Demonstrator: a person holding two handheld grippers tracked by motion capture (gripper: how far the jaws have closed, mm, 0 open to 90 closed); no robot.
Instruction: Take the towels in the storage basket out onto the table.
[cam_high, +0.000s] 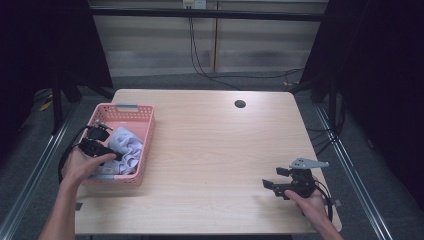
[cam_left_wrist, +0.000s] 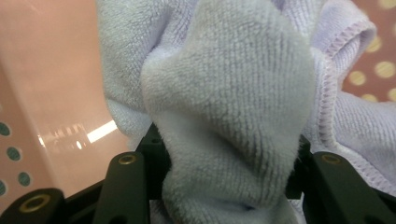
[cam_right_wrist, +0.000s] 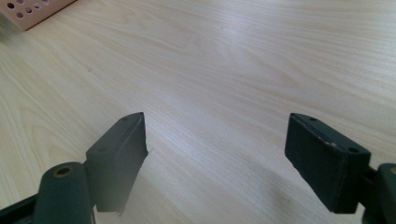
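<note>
Two tongs in play. Left tongs sit inside the pink basket, near its front-left corner, pinching a fold of the pale lilac-grey towel. In the left gripper view the terry cloth bulges up between the two black jaws, pads pressing on it from both sides, so grip is on. Rest of the towel is bunched in the basket, mid to right part, touching the basket's right wall; stitched hem shows just right of the pinched fold.

Right tongs are well right of the basket, near the desk front-right edge, jaws spread wide w/ nothing between, only bare wood under them in the right gripper view. Basket corner peeks in far off there.

Handling, my read: towel = light, soft, floppy, no stiffness, not fragile, not slippery (terry pile grips well). It'll drape and drag when lifted, could snag the basket rim or tug the light basket along. Current hold is on a thick mid-fold, prob secure. For spreading or folding, better hold pts = hem/corner, one per tongs. The desk's cable hole is far behind the basket, to its right, irrelevant.
</note>
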